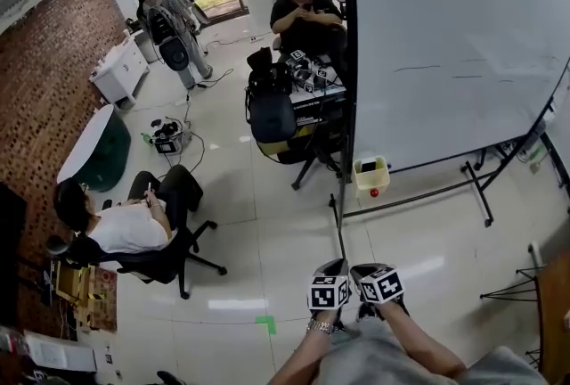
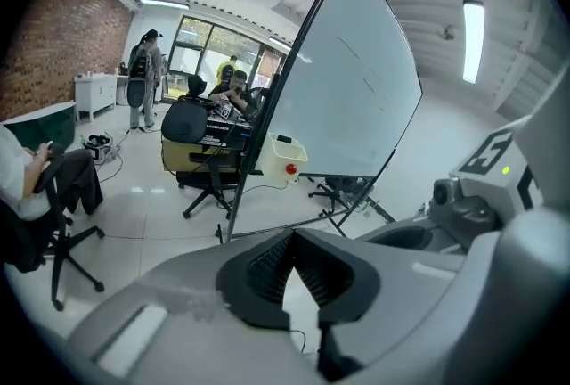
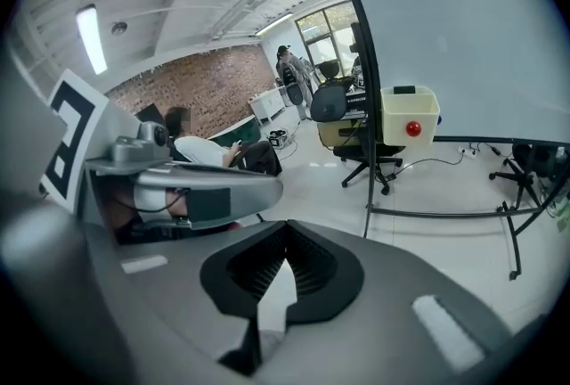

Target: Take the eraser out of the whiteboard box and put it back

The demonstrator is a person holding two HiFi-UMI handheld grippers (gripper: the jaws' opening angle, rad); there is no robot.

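Your L gripper (image 2: 289,236) and R gripper (image 3: 285,230) are clenched on nothing, well apart from the pale-yellow plastic whiteboard box (image 1: 371,179); the dark eraser (image 1: 368,166), apparently, sits inside, which fits pre-removal or post-return.

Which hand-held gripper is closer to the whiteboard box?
Right, narrowly. The right hand-held gripper is far back from the box but nearly in line with it; the left hand-held gripper is alongside, offset further left.

The whiteboard box (image 1: 371,178) hides its contents.
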